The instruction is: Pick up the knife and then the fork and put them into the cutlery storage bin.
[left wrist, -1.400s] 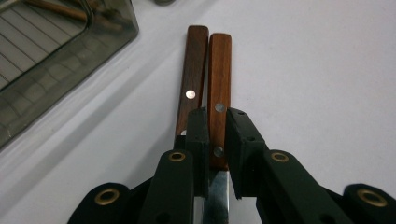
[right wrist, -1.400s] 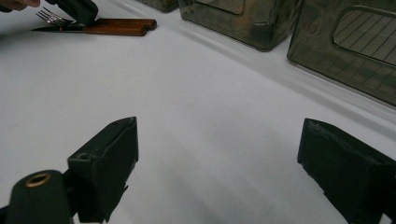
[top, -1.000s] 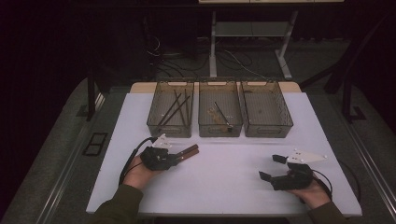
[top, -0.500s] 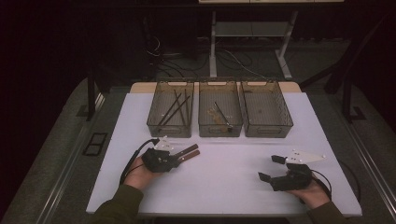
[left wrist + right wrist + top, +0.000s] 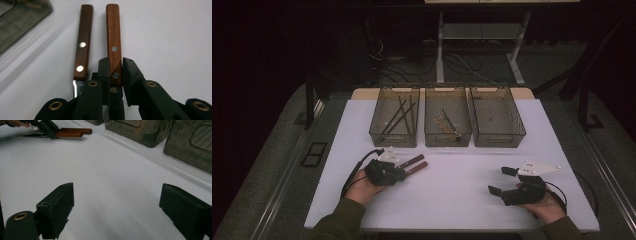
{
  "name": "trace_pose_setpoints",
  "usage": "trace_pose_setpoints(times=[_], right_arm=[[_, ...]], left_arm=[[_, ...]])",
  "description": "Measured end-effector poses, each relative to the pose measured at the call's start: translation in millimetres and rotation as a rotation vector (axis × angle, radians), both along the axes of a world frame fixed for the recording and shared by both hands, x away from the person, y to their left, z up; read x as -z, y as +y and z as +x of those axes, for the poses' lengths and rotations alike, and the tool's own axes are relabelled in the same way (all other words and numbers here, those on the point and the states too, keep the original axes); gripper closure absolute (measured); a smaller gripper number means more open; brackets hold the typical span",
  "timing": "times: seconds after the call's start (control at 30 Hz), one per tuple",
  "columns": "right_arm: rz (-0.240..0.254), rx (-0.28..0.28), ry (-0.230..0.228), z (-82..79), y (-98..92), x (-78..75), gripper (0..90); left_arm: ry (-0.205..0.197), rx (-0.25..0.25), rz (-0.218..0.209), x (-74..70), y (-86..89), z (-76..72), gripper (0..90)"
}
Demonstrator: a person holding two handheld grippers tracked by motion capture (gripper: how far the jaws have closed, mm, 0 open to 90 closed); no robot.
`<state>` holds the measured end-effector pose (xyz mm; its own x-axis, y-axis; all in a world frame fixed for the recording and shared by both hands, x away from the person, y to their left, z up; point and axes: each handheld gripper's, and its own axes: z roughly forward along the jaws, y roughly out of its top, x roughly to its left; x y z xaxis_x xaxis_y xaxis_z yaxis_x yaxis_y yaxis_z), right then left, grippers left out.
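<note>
Left gripper point(image 5: 116, 71): I have it near the front left of the tabletop point(image 5: 462, 200), its jaws just closing in on the nearer wooden-handled knife point(image 5: 113, 42). The pads now sit against both sides of the handle, down by the lower rivet.

Second knife point(image 5: 83, 45): it lies just beside the first, nearly parallel and apart from it, untouched by my jaws, its blade running under the gripper body.

Right gripper point(image 5: 120, 205): I rest it near the front right corner, jaws spread wide with nothing between them, bare white surface ahead.

Bins: three clear bins point(image 5: 447, 117) stand in a row along the far edge; the left one holds long dark utensils, the middle one a few pieces, the right one looks nearly bare.

Step in hand, as I judge it: securing the grip before lifting the knife toward a bin.

Risk one: I hold the handle at its blade end, so the long wooden part may swing down when I lift.

Risk two: the neighbour is close enough that a crooked lift could drag or knock it.

Risk three: smooth wood pinched on a narrow patch could slip if I squeeze too lightly.
</note>
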<state>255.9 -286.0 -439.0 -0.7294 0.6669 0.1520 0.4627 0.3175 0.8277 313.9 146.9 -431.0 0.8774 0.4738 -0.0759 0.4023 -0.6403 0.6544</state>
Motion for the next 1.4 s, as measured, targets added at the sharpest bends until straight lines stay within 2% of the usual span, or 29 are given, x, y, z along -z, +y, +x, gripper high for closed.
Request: trace_pose_setpoints(times=[0.13,0.23,0.33,0.47,0.63,0.87,0.97,1.07,1.17,1.2,1.3,1.4], right_arm=[[0.010,-0.028,-0.011,-0.8,2.4,-0.8,12.5],[-0.012,-0.078,0.001,-0.2,4.8,-4.0,13.9],[-0.011,-0.131,0.002,0.6,7.5,-9.2,13.9],[-0.044,-0.221,0.000,0.8,13.2,-17.9,14.0],[-0.068,-0.307,0.029,3.4,23.0,-20.8,15.2],[-0.103,-0.392,0.007,9.8,43.4,-32.9,15.1],[-0.123,-0.422,0.019,15.7,52.7,-35.7,15.1],[-0.141,-0.461,0.008,21.7,62.9,-37.6,15.8],[-0.152,-0.503,0.016,27.1,73.4,-38.2,17.5],[-0.173,-0.522,0.002,30.2,77.6,-37.6,17.6],[-0.194,-0.570,0.010,34.9,89.7,-35.1,17.6],[-0.208,-0.626,0.035,37.0,99.1,-31.9,24.5]], left_arm=[[0.002,0.022,-0.021,-6.5,-4.3,-3.4,77.0],[0.006,0.052,-0.034,-10.5,-9.0,-6.9,77.0],[0.000,0.102,-0.033,-16.4,-17.4,-10.8,77.0],[-0.001,0.156,-0.031,-21.7,-29.2,-13.9,77.0],[-0.009,0.235,-0.031,-30.3,-48.1,-17.4,77.0],[-0.008,0.330,-0.021,-38.7,-75.7,-14.8,76.9],[-0.016,0.373,0.009,-40.0,-86.7,-12.9,76.9],[-0.023,0.403,0.026,-38.7,-95.9,-11.9,76.9],[-0.013,0.435,0.039,-37.6,-104.3,-12.4,76.9],[-0.012,0.446,0.037,-37.3,-106.6,-12.9,76.9],[-0.031,0.464,0.033,-37.8,-110.8,-16.8,76.9],[-0.053,0.485,0.041,-39.0,-113.2,-21.5,76.9]])
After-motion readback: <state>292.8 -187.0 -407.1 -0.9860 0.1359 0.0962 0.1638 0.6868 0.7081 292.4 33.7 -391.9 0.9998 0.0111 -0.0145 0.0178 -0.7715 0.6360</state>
